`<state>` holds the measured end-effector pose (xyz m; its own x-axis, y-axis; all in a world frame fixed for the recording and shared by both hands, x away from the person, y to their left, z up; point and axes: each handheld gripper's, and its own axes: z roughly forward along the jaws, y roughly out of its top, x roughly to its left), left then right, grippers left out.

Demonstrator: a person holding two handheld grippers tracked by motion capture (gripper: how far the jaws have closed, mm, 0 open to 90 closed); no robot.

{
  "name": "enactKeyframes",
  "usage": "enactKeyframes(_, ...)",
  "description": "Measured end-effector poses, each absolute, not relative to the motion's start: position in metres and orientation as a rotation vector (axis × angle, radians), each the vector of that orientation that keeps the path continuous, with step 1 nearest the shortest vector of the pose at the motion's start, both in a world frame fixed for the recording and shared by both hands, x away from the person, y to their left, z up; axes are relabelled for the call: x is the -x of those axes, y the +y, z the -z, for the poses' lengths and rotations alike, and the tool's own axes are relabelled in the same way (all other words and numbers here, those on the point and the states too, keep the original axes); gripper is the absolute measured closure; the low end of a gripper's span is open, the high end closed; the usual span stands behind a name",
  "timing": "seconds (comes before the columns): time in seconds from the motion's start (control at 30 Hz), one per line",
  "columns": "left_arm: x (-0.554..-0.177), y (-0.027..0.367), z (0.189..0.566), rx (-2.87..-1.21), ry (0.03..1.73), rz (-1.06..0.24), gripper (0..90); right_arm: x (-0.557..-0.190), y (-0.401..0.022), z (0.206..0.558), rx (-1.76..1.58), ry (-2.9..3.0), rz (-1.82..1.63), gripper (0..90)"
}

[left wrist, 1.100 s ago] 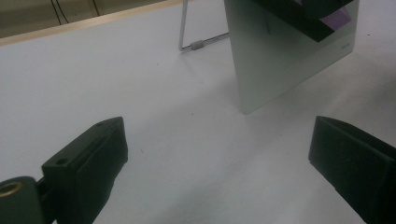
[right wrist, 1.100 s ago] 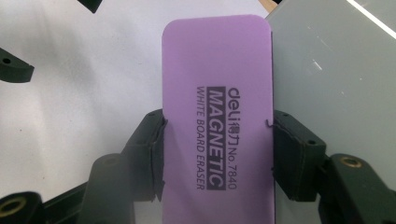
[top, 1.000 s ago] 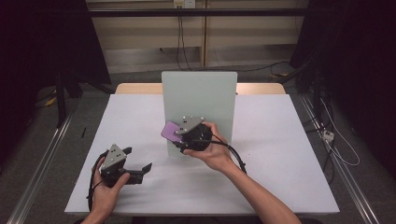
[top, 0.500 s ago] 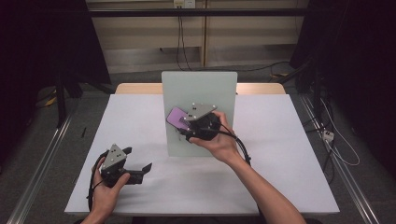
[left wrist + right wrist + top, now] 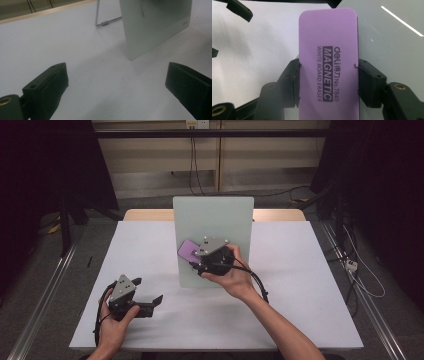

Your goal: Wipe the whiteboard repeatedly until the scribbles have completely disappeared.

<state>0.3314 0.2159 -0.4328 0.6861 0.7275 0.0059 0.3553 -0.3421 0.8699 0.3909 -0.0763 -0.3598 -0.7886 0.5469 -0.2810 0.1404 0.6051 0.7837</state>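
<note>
- Eraser work comes first: we have the purple magnetic eraser point(image 5: 328, 62) clamped across its width between the jaws of the right gripper point(image 5: 200, 261), just left of centre in the high view.
- It sits at the left edge of the upright whiteboard point(image 5: 220, 215); whether its underside already touches the glass we cannot tell.
- In the right gripper view the printed face looks straight at us, with the board's pale surface at the right of the frame and the white table point(image 5: 300, 270) at the left.
- For a clean wipe, we judge, the felt should lie flat on the board, pressure stay light and even, and the stroke run across the panel rather than off its edge (the board stands on a thin wire prop, so a hard push could tip it).
- Our left gripper point(image 5: 150, 304) rests low on the table at lower left, jaws wide apart and holding nothing; it could steady the board if needed.
</note>
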Motion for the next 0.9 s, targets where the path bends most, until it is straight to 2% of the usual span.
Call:
enactKeyframes(0.6, -0.332, 0.216, 0.434, -1.950, 0.841, -0.496, 4.6, -0.381, -0.061, 0.398, -0.499, 2.464, -1.005, 41.7)
enactKeyframes(0.9, -0.332, 0.217, 0.434, -1.943, 0.846, -0.497, 4.6, -0.384, -0.066, 0.389, -0.510, 2.451, -1.025, 41.6)
